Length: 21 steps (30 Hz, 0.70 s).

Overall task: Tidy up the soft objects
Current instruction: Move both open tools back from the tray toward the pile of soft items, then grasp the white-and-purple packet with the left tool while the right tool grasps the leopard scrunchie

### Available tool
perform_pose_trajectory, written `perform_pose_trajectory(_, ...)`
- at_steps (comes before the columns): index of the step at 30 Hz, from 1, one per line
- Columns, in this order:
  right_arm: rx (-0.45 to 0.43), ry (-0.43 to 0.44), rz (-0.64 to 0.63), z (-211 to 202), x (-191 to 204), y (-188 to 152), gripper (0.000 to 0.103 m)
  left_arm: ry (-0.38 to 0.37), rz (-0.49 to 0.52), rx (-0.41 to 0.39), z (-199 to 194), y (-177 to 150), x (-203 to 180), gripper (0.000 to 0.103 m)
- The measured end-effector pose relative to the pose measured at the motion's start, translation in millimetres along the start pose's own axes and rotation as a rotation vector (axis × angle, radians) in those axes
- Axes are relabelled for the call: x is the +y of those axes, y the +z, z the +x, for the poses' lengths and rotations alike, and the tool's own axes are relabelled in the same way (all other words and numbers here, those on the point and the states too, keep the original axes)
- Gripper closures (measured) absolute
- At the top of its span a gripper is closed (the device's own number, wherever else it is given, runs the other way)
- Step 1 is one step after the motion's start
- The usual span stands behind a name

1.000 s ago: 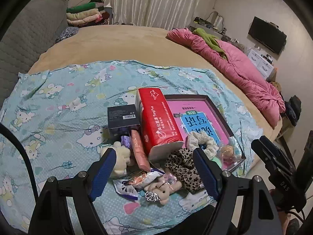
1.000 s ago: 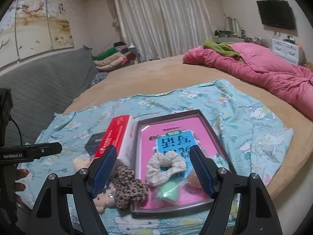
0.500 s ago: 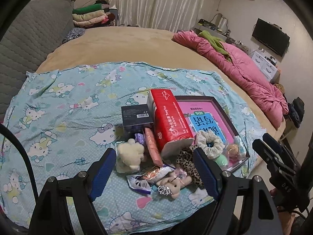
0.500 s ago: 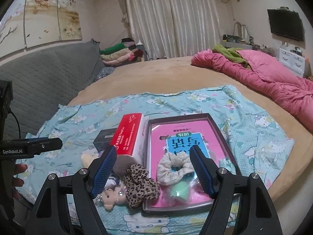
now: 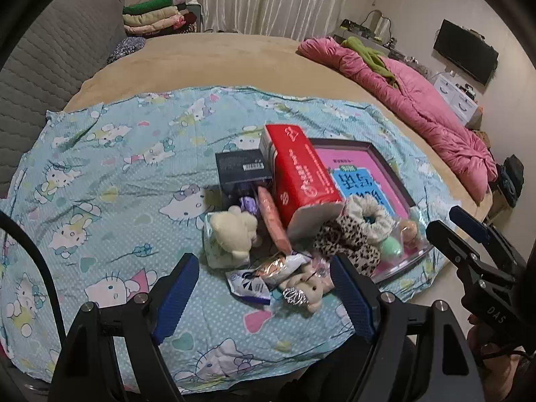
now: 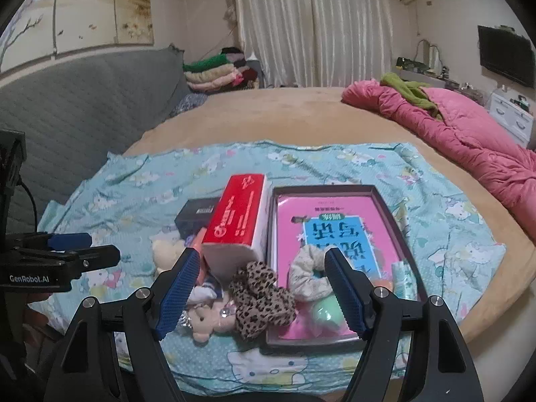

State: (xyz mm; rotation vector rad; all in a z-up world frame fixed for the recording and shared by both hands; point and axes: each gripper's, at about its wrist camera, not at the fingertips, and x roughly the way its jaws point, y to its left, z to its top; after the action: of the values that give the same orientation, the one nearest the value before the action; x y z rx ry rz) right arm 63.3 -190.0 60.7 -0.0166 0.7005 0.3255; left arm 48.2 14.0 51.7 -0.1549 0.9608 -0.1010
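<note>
Plush and crinkly things crowd the left wrist view: a cream plush (image 5: 234, 231) in a clear bag, foil packets (image 5: 264, 274), and a small tan bear (image 5: 310, 289) lie jumbled on the sheet (image 5: 100, 174) over the bed. The left gripper (image 5: 264, 298) hangs spread and empty above them. Closing here could catch a slick packet along with the bear, or snag the thin sheet and drag the pile.

From the right wrist, the right gripper (image 6: 259, 296) is likewise spread and empty over a floppy leopard scrunchie (image 6: 259, 296) beside the tray (image 6: 385, 201). A pale ruffled scrunchie (image 6: 306, 274) and a green sponge (image 6: 326, 311), possibly bagged, sit inside. The tall red tissue pack (image 6: 239, 214) leans close and could tip if bumped.
</note>
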Motion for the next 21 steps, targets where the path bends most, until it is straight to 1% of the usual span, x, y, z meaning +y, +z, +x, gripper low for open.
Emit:
perform_pose_trajectory(4,0.034,-0.003,-0.011,9.5,4.4,-5.0,0.025,-0.002,-0.004,0.013,9.8,-6.1,6.6,0.023)
perform_pose_trajectory(11,0.081,-0.009,-0.050,25.2,12.1,-16.0,0.025,-0.005,-0.022,0.062,34.6,-20.1,19.9,0.023)
perform_pose_trajectory(17,0.113,-0.015,-0.063,35.7,13.7,-23.6,0.025,-0.026,-0.007,0.100,55.1,-30.7,20.7,0.023)
perform_pose_trajectory(21,0.126,-0.016,-0.064,40.8,12.2,-27.1,0.025,-0.020,0.006,0.121,69.1,-35.9,20.5,0.023)
